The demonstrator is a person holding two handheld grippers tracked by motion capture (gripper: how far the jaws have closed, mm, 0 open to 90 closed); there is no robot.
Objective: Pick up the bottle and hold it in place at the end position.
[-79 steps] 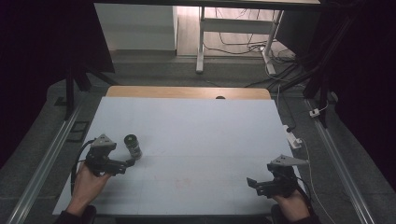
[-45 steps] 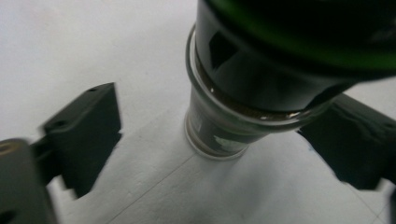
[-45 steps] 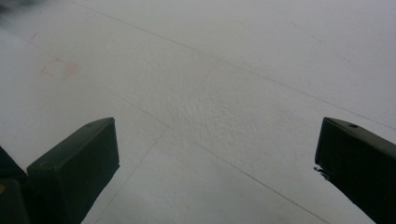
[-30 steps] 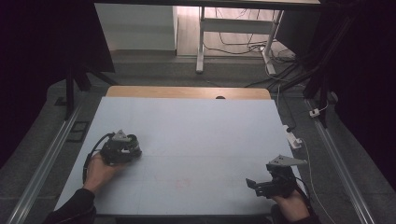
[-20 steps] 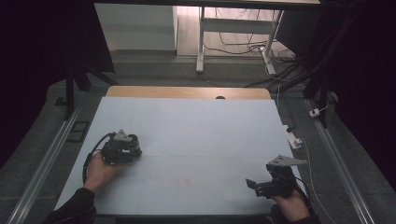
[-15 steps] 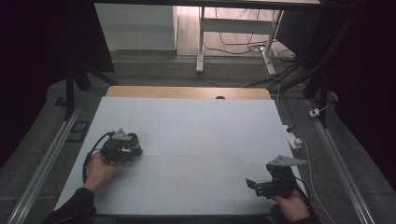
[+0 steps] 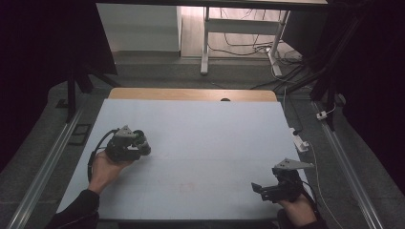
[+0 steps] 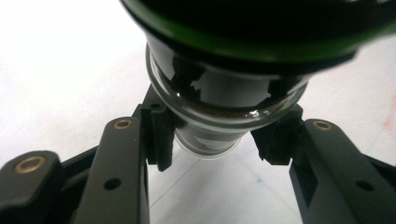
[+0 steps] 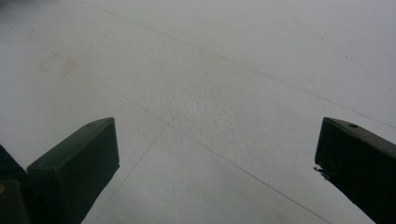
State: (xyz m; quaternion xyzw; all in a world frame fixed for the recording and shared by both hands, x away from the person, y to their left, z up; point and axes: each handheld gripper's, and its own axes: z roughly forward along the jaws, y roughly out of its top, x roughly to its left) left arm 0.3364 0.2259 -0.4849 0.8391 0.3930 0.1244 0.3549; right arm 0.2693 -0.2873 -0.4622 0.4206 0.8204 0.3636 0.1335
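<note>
Much bare table (image 7: 215, 138) beside jar (image 7: 141, 138), seemingly.

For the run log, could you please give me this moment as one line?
left tool: shut on glass jar, green lid | jar: on white table, left side | right tool: open, empty, near front right
</note>
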